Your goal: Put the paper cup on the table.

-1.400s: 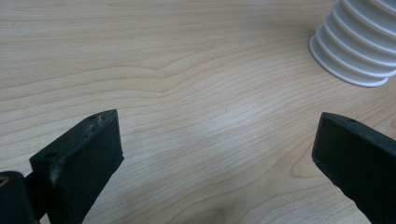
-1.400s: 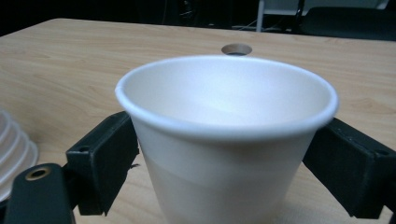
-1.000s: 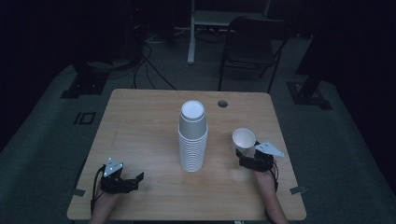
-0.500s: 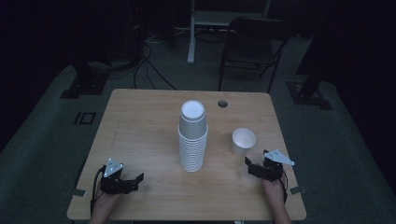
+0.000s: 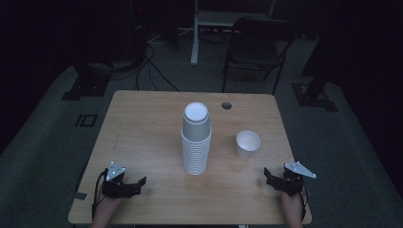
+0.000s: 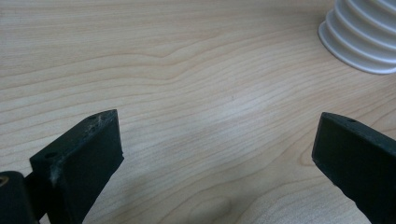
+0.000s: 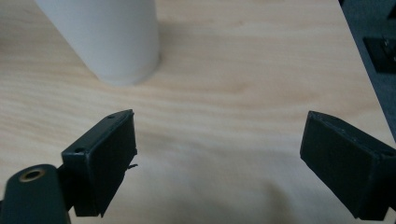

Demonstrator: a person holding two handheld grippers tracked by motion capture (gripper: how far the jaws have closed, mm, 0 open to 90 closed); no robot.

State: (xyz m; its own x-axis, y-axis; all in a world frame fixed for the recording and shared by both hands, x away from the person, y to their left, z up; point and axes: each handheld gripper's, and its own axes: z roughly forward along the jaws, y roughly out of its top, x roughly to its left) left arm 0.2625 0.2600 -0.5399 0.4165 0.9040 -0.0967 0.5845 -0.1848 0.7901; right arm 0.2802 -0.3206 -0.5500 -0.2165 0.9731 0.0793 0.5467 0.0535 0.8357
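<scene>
A pale wooden table (image 5: 142, 128) stands in a dark room, with a folding chair (image 5: 256, 47) and cables on the floor beyond it. Both claws rest near the table's front edge. The left claw (image 5: 135, 183) is spread wide and holds nothing (bare wood lies between its jaws); the tall stack of white cups (image 5: 196, 137) stands ahead of it and off to its right. The right claw (image 5: 269, 176) is likewise wide open and empty. The single white cup (image 5: 248, 144) stands upright just ahead of it, slightly to its left, not touching it.
</scene>
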